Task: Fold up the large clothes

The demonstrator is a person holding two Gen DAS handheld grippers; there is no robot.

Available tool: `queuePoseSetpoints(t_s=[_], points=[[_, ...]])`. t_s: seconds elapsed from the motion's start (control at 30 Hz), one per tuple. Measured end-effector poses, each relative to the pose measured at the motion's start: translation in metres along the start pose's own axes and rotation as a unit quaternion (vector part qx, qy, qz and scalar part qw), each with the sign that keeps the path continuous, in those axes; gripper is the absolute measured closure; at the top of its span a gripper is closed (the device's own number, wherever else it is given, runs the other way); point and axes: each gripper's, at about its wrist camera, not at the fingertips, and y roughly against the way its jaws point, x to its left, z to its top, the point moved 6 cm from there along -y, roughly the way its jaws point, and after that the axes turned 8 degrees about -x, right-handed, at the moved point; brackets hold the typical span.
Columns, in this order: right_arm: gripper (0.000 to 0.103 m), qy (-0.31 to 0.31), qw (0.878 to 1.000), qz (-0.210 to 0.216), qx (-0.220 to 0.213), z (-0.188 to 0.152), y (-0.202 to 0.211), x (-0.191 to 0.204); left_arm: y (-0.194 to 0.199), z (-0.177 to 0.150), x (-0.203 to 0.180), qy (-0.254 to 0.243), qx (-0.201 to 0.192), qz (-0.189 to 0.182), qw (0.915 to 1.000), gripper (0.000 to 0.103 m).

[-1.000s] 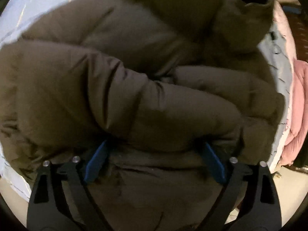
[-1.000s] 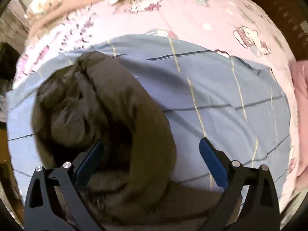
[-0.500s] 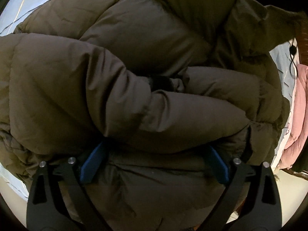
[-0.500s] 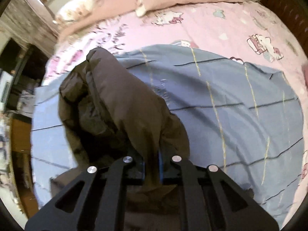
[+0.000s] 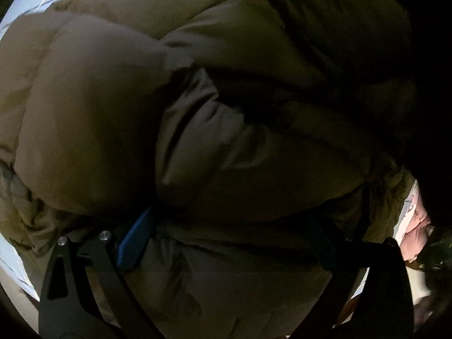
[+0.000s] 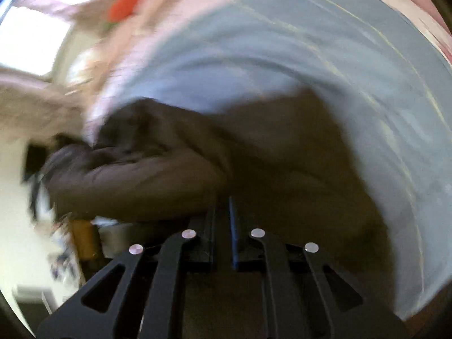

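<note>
A bulky olive-brown puffer jacket (image 5: 175, 107) fills the left wrist view. My left gripper (image 5: 226, 240) is open, its blue-padded fingers (image 5: 135, 240) spread wide and pressed against the jacket's folds. In the blurred right wrist view, my right gripper (image 6: 223, 226) is shut on a fold of the same jacket (image 6: 197, 158), which trails off to the left over the blue sheet (image 6: 310, 42).
The blue striped sheet lies over a pink patterned bedspread (image 6: 423, 14). A pink quilt (image 5: 418, 226) shows at the lower right of the left wrist view. The bed's edge and a pale floor (image 6: 19, 212) lie at the left of the right wrist view.
My right gripper closed on the jacket fold and is now swinging fast, blurring its view. The jacket has come closer to my left gripper and darkened that view.
</note>
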Motion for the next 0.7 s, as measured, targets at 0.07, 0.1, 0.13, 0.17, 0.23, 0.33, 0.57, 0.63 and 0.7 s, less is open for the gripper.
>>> queuePoseSetpoints(t_s=[0.07, 0.1, 0.13, 0.17, 0.23, 0.33, 0.57, 0.63, 0.7], points=[[0.097, -0.052, 0.998, -0.025, 0.018, -0.012, -0.012, -0.042, 0.009, -0.002, 0.015, 0.014, -0.002, -0.008, 0.9999, 0.004], [0.097, -0.062, 0.997, -0.028, 0.023, -0.014, -0.013, -0.051, 0.013, -0.005, 0.021, 0.028, 0.003, -0.012, 0.9995, 0.004], [0.096, -0.060, 0.997, -0.035, 0.025, -0.015, -0.012, -0.054, 0.018, -0.006, 0.026, 0.041, 0.004, -0.020, 0.9989, 0.005], [0.095, -0.053, 0.997, -0.042, 0.025, -0.015, -0.008, -0.052, 0.024, -0.008, 0.032, 0.053, 0.000, -0.027, 0.9983, 0.005], [0.067, -0.059, 0.997, -0.027, 0.031, -0.010, 0.000, -0.036, 0.037, -0.014, 0.047, 0.069, -0.009, -0.030, 0.9971, 0.005], [0.005, -0.074, 0.996, 0.041, 0.027, -0.012, 0.005, 0.006, 0.045, -0.021, 0.067, 0.089, -0.010, -0.033, 0.9955, 0.005], [0.001, -0.099, 0.971, 0.157, 0.151, -0.050, -0.076, 0.124, 0.044, -0.030, 0.092, 0.105, -0.004, -0.026, 0.9941, 0.005], [0.002, -0.110, 0.970, 0.152, 0.153, -0.056, -0.098, 0.142, 0.042, -0.032, 0.089, 0.100, -0.005, -0.019, 0.9948, 0.005], [0.036, -0.123, 0.968, 0.175, 0.134, -0.052, -0.102, 0.158, 0.043, -0.031, 0.091, 0.094, -0.007, -0.010, 0.9955, 0.005]])
